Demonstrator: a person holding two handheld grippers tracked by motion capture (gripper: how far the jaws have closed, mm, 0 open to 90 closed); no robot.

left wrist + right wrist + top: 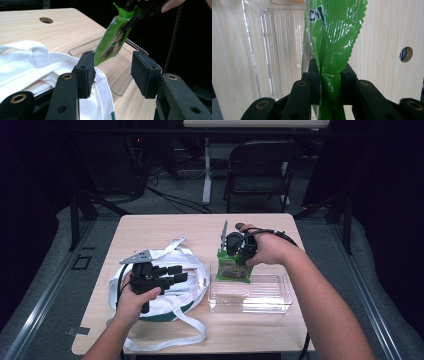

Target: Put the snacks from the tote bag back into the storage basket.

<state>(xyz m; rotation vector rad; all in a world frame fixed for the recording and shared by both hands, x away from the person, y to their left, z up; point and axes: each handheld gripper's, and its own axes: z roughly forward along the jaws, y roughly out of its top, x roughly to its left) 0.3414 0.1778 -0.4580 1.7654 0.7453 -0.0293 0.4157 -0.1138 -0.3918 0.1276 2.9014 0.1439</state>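
Green foil snack packet, crinkled, with a serrated edge, is pinched at its top seam between the two black pads of the right gripper; the jaws are clamped tight on the foil. In the right gripper view the packet hangs away from the jaws, its body over the ribbed floor of a clear plastic tray.

High view: the packet hangs at the tray's far left corner, lower end at or just inside the rim; contact with the floor cannot be told. The right gripper points down, held in the person's right hand. The tray sits right of centre on the light wooden table.

Left gripper: jaws stand partly apart with nothing between the pads. It lies in the left hand over a white cloth bag with long straps, just left of the tray.

Left gripper view adds the side profile: the packet hangs tilted, its lower end low inside the tray. It also shows one pad close against the bag's fabric.
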